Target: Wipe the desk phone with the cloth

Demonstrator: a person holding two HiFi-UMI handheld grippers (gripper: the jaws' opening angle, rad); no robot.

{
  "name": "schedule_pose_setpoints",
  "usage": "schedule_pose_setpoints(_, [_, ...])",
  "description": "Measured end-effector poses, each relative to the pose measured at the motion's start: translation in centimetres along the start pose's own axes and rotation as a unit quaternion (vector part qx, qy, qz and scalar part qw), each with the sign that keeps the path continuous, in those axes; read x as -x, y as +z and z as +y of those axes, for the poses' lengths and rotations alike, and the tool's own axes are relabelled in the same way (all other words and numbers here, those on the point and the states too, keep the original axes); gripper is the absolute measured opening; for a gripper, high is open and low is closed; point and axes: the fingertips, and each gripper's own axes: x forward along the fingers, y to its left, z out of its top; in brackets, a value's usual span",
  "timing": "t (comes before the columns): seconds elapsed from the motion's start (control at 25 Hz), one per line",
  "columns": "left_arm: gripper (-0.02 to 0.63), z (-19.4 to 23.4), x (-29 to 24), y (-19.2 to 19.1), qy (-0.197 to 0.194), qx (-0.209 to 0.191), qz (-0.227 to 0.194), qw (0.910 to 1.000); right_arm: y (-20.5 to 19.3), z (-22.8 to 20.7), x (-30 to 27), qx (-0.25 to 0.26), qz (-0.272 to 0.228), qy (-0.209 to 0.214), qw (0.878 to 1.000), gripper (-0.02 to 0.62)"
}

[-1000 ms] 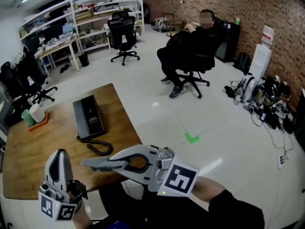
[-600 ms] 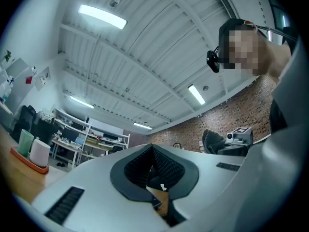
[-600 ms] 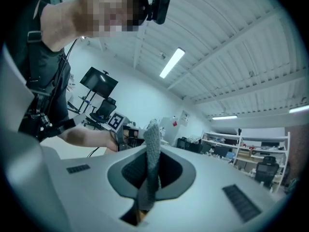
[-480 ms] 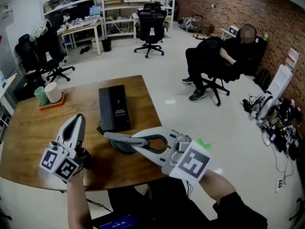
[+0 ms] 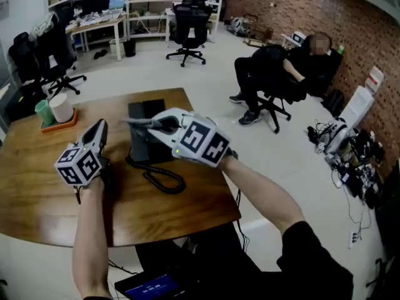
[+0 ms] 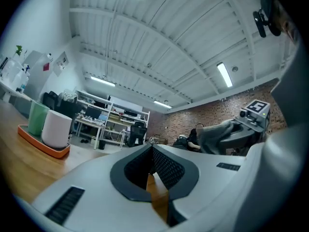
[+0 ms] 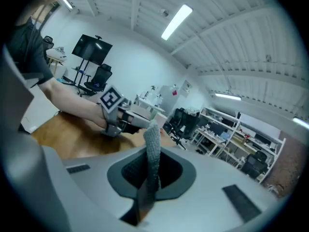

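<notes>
Right gripper view: shows the right gripper (image 7: 151, 168) with its fingers (image 7: 131, 173) pressed together on the cloth (image 7: 153, 139), a narrow grey strip with a nubby knitted weave standing up between the ribbed black pads. Looks light, soft and limp, so likely to fold and drag rather than push. Seems pinched near one edge, which leaves a free flap for wiping. Left gripper view: shows the left gripper (image 6: 151, 151) with fingers closed tip to tip on nothing, only a sliver of wood grain in the slit behind the cross-hatched pads. Catches the same cloth drooping in a loose fold across the way, and a green cup (image 6: 37, 119) and a white cup (image 6: 57, 128) upright on an orange tray (image 6: 43, 148). Head view: finds the desk phone (image 5: 142, 144) lying flat near the middle of the wooden counter (image 5: 37, 186), a long black slab of hard, smooth plastic, with a springy coiled cord (image 5: 160, 179) looping off its near end. Puts the right gripper over the phone's far half and the left gripper low, just beside the phone's left edge; contact with either cannot be told. Suggests a stiff, fairly light body, apt to skate on the polished wood under a sideways stroke. Best steadied along a long flat edge, not by the cord, which would only stretch.
</notes>
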Motion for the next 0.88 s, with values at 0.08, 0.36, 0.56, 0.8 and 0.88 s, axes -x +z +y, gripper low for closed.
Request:
schedule_pose_setpoints(0.08, [-0.009,-1.9,-0.1,-1.1,-0.016,-0.035,0.017,0.9991,-1.2,-1.1,-1.8,-0.012,0.028,-0.002,1.0,0.025])
schedule_pose_setpoints(0.36, [-0.009,-2.9,1.3,-0.1,-0.03,-0.1,0.015,0.9944,-1.3,-6.3,-9.3,0.001,0.076,-0.044,0.996,0.025])
schedule_pose_setpoints(0.56, [-0.009,-2.7,1.2,0.1,-0.029,-0.098,0.011,0.9947,-2.9,-7.1,-11.1,0.022,0.11,-0.057,0.992,0.025])
schedule_pose_setpoints(0.8, [-0.009,-2.8,1.4,-0.1,-0.032,-0.102,0.016,0.9942,-2.9,-2.1,-9.4,0.075,0.112,-0.009,0.991,0.025])
schedule_pose_setpoints(0.88, [-0.009,-2.8,1.4,-0.2,-0.033,-0.101,0.017,0.9941,-2.7,1.0,-8.6,0.101,0.102,0.023,0.989,0.026])
